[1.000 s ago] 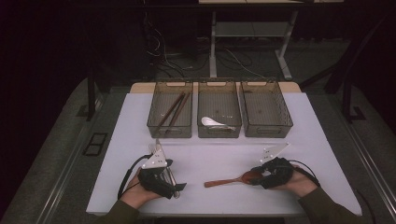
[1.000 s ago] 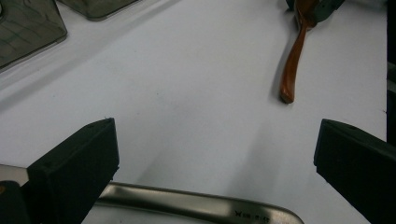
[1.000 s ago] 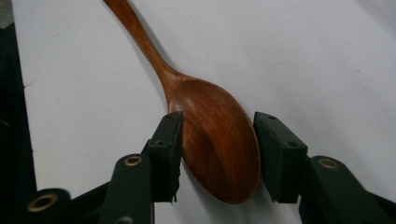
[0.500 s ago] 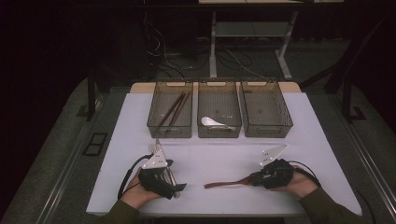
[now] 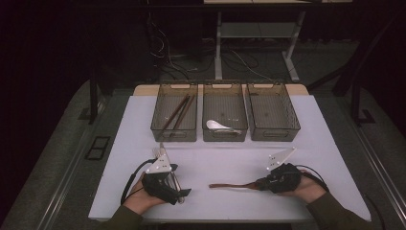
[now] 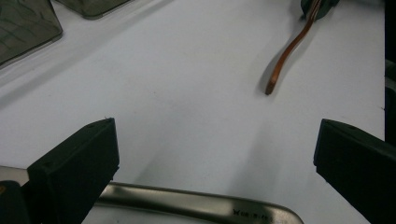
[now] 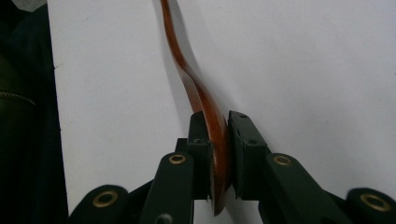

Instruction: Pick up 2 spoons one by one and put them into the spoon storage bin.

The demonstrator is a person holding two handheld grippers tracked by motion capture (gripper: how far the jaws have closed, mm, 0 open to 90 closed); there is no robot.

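The right claw (image 7: pixel 219 154) has just been closing and now clenches the bowl end of a wooden spoon (image 5: pixel 234 185) edge-on between its pads, the handle trailing out over the white counter (image 5: pixel 230 158), probably so it can be lifted toward one of the three bins (image 5: pixel 225 112). The left claw (image 6: pixel 215 154) rests released, jaws wide, over a metal utensil (image 6: pixel 196 205) lying by it on the counter.
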